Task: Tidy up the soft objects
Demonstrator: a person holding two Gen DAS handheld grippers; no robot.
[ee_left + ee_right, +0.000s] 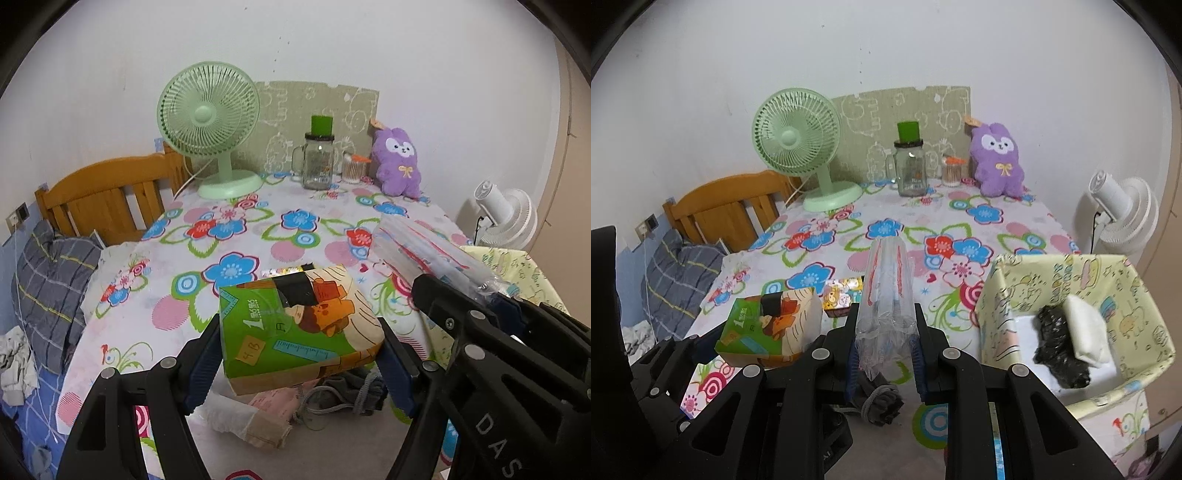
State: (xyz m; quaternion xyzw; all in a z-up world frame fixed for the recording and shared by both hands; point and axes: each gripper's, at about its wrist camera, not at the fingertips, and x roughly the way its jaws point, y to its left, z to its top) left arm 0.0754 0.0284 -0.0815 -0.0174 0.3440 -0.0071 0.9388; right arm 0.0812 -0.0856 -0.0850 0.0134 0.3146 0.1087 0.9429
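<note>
My left gripper (300,360) is shut on a soft tissue pack (295,325) printed green and orange, held off the flowered tablecloth (236,236); the pack (772,328) also shows at lower left in the right wrist view. My right gripper (886,352) is shut on a clear plastic pack (886,295) with red and blue stripes, also lifted; that pack (424,251) lies to the right in the left wrist view. A yellow patterned box (997,295) stands to the right, holding a black bundle (1058,350) and a white pad (1086,332).
Grey cloth with a cord (882,402), a pink cloth (273,402) and a beige sock (251,424) lie near the front. A small colourful packet (842,295) lies mid-table. At the back stand a green fan (210,125), a glass jar (319,162) and a purple plush (399,162).
</note>
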